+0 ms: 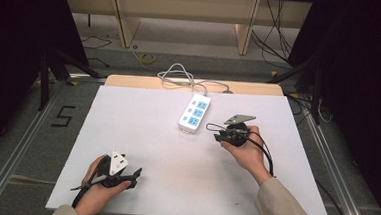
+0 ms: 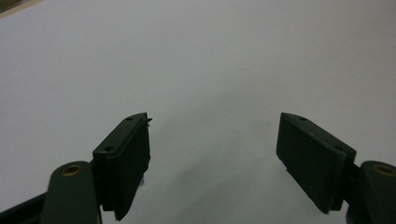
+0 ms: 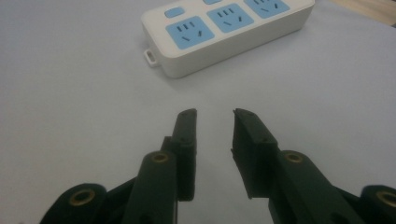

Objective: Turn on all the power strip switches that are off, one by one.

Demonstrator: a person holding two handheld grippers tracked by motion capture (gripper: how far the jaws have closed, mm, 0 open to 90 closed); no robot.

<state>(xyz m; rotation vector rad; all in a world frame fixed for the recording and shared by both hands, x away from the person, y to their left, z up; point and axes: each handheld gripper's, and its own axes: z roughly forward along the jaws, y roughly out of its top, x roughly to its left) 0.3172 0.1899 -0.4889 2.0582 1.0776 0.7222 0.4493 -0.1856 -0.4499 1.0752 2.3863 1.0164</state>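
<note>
**Right gripper nearing a power strip, with a risk of shoving it aside**

While a person is sitting at a white worktop (image 1: 141,149), each hand is holding a two-jaw gripper. A white power strip (image 1: 194,112) with blue sockets is lying just past the worktop's centre, toward 12 o'clock, its long axis running roughly from 12 to 6 o'clock. Its white cable (image 1: 180,77) is coiling off the far edge.

Just to the strip's 3 o'clock side, the right gripper (image 1: 211,127) is hovering close, pointing toward 9 o'clock, with its jaws standing narrowly apart and nothing between them. In the right gripper view, the strip (image 3: 224,35) is lying ahead of the jaw tips, not touching them.

Down at 7 o'clock, well apart from the strip, the left gripper (image 1: 137,173) is resting low over bare worktop, jaws spread wide and holding nothing.

Judging from this, the main risk is the narrow gap: the strip's body looks broader than the opening, so the jaws could be butting against its side and sliding it across the smooth surface. The trailing cable could also be tugging the strip askew, and the left gripper is sitting too far off to be steadying it.
</note>
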